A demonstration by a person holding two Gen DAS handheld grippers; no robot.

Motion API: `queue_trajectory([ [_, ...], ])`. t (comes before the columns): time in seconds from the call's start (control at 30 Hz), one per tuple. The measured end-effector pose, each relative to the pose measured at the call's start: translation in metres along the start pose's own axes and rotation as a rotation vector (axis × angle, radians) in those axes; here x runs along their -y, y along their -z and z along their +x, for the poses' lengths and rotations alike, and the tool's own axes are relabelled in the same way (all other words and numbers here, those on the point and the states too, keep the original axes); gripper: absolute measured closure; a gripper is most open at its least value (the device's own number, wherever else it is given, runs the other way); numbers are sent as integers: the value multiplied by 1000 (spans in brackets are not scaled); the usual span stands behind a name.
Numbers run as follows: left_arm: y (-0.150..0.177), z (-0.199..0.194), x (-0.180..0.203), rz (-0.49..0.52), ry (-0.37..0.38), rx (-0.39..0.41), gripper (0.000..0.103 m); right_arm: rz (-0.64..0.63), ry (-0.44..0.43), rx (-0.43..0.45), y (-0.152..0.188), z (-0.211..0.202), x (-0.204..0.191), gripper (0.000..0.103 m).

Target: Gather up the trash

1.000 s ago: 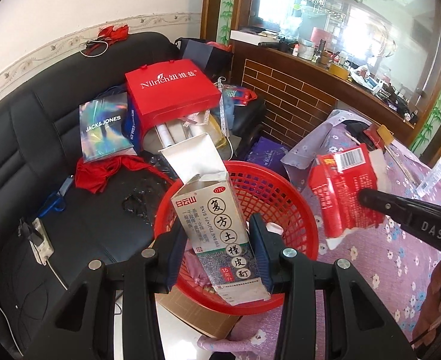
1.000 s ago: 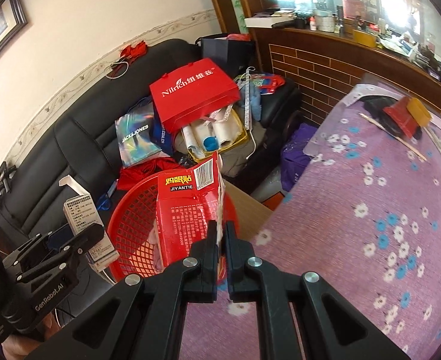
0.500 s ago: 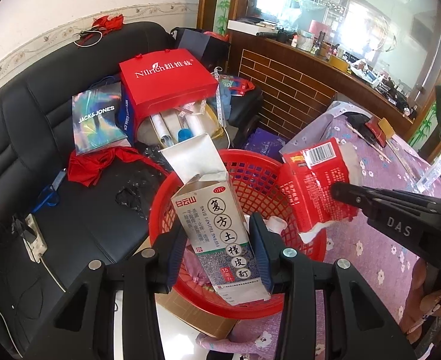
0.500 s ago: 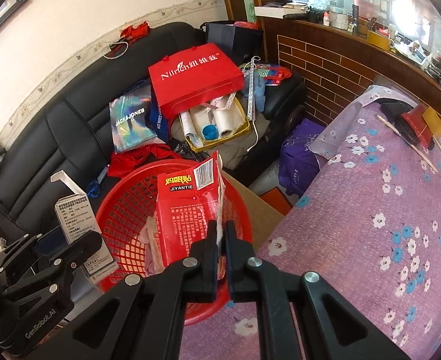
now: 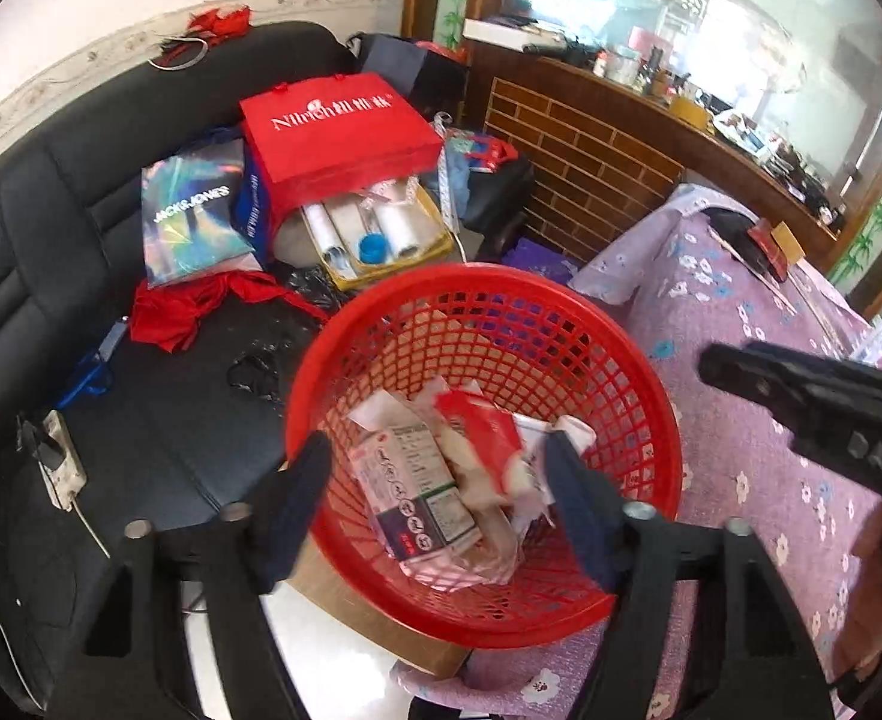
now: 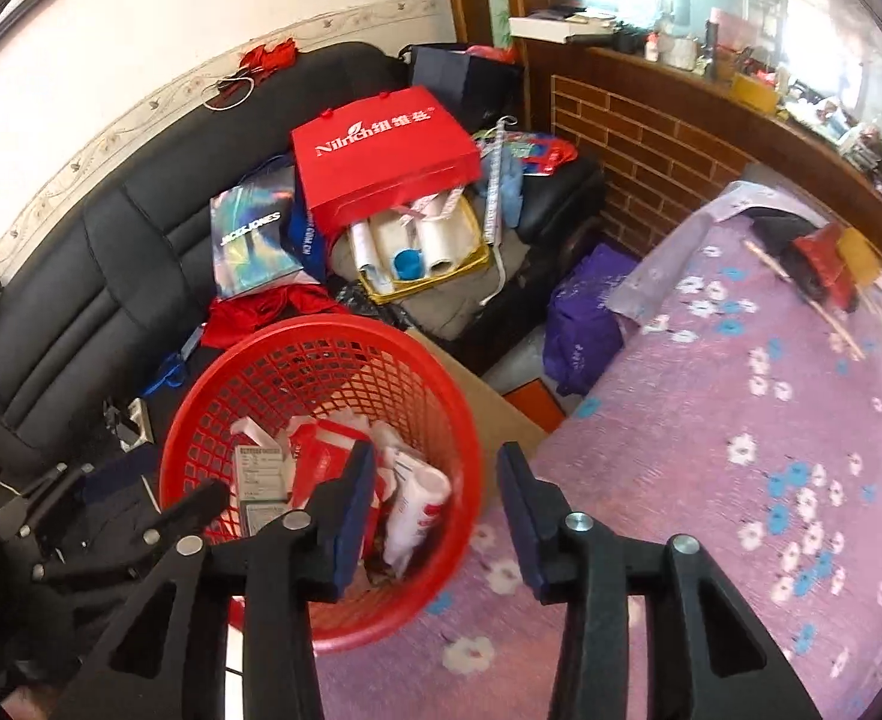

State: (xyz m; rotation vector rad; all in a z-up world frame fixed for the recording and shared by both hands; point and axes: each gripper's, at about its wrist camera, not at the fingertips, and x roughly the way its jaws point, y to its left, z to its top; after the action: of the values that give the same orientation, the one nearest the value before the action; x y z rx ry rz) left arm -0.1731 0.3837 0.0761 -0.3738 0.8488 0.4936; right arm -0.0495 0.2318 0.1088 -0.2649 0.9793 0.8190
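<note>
Both claws hung with jaws spread and empty over the red basket [image 5: 651, 372]: the left gripper [image 5: 435, 468] and right gripper [image 6: 435, 474]. A medicine box [image 5: 408, 480] and red carton [image 5: 477, 432] lay inside it, at six o'clock from the red bag [image 5: 339, 138].

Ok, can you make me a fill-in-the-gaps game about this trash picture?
1. The medicine box and the red packet lie inside the red ____.
2. Both the left tongs and the right tongs are ____.
3. The tablecloth is purple with little ____.

Missing words: basket; open; flowers
</note>
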Motion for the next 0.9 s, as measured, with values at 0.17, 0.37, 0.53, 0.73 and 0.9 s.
queue_trajectory([
  [0.17,2,-16,7,24,-98,90,12,-11,128,16,20,-22,4,23],
  [0.37,22,-51,25,64,-153,161,9,-81,208,43,56,-55,6,19],
  [0.53,50,-94,54,90,-167,212,0,-151,233,66,92,-92,12,15],
  [0.73,76,-126,94,133,-161,218,0,-164,230,77,131,-138,41,11],
  [0.9,92,-139,113,88,-134,185,0,-177,214,91,150,-155,52,11],
])
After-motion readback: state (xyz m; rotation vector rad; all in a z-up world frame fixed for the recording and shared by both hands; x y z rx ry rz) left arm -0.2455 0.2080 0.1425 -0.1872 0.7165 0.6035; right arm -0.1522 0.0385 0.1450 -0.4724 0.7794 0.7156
